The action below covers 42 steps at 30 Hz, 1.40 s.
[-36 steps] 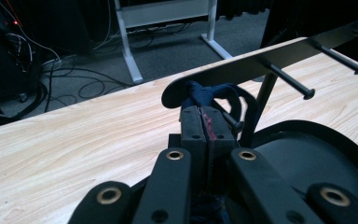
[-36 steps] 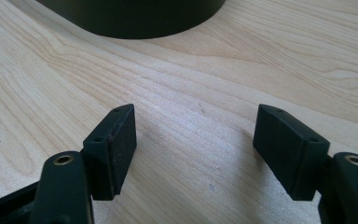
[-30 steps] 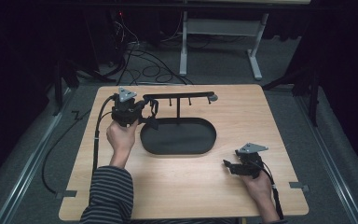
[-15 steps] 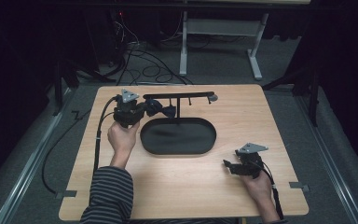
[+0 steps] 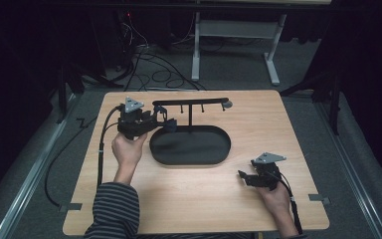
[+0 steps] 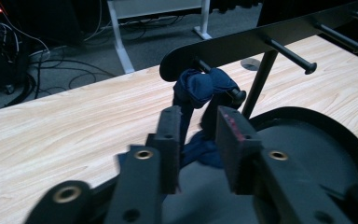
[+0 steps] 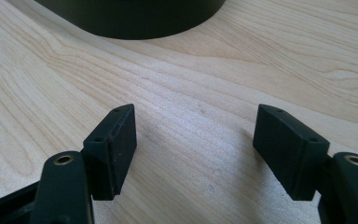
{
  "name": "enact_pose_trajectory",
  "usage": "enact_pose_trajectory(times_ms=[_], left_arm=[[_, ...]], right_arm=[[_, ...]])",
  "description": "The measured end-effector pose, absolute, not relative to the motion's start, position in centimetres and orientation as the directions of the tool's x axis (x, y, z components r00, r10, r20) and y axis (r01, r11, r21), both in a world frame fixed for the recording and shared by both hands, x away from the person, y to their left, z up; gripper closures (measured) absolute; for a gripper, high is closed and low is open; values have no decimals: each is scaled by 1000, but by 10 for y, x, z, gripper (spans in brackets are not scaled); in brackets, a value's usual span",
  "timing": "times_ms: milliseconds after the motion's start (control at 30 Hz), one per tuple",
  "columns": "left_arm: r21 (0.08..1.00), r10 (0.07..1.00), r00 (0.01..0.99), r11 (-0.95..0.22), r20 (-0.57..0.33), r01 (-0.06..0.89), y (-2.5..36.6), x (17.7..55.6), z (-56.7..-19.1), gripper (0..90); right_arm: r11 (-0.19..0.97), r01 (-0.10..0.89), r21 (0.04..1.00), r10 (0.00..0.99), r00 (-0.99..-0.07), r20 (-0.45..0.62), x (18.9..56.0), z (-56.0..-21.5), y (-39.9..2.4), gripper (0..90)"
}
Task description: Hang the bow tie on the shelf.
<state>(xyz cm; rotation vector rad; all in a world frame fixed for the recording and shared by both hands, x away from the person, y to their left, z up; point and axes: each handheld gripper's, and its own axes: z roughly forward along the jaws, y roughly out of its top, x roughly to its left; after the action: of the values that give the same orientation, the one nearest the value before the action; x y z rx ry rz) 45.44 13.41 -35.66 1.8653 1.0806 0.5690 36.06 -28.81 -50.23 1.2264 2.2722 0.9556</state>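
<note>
On the table from the high view, my left gripper (image 5: 165,121) sits at the left end of the black rack (image 5: 191,103), right by the outermost peg, with a small dark blue cloth (image 5: 171,124) at its tips. The rack's post stands at the back edge of the black oval tray (image 5: 190,160). My right gripper (image 5: 242,177) rests low on the wood near the front right of the table (image 5: 288,129), well apart from the tray and holding nothing.

In the left gripper view, the blue cloth (image 6: 200,88) is looped over the end peg (image 6: 219,81) of the rack (image 6: 242,44), its lower part drooping down between my jaws toward the tray (image 6: 335,140). The jaws are a little apart, the left pad touching or nearly touching the hanging cloth; I can't tell if there's real grip left. Two more pegs further along are bare.

In the right gripper view, my jaws stand wide apart over plain wood (image 7: 191,116), the tray's wall (image 7: 135,18) up ahead.

My read: the hanging looks basically done, cloth is on the peg. Left to do: let go fully, back the left gripper off without dragging the cloth loose.
</note>
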Motion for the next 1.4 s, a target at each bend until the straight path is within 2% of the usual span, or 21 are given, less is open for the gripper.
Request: enact_pose_trajectory(times_ms=[233, 733, 933, 1400], left_arm=[[859, 852, 522, -235, -43, 454, 140, 452, -357, 611], [865, 857, 512, -210, -61, 455, 163, 438, -355, 577], [870, 848, 526, -204, -73, 450, 170, 431, -350, 602], [877, 846, 529, -205, -65, 434, 184, 414, -345, 590]], right_arm=[[384, 578, 720, 840, -542, -13, 361, -502, -288, 315], [386, 578, 719, 839, -544, -13, 360, -502, -288, 314], [386, 579, 719, 839, -544, -13, 360, -502, -288, 314], [383, 578, 720, 839, -544, -11, 360, -502, -288, 314]])
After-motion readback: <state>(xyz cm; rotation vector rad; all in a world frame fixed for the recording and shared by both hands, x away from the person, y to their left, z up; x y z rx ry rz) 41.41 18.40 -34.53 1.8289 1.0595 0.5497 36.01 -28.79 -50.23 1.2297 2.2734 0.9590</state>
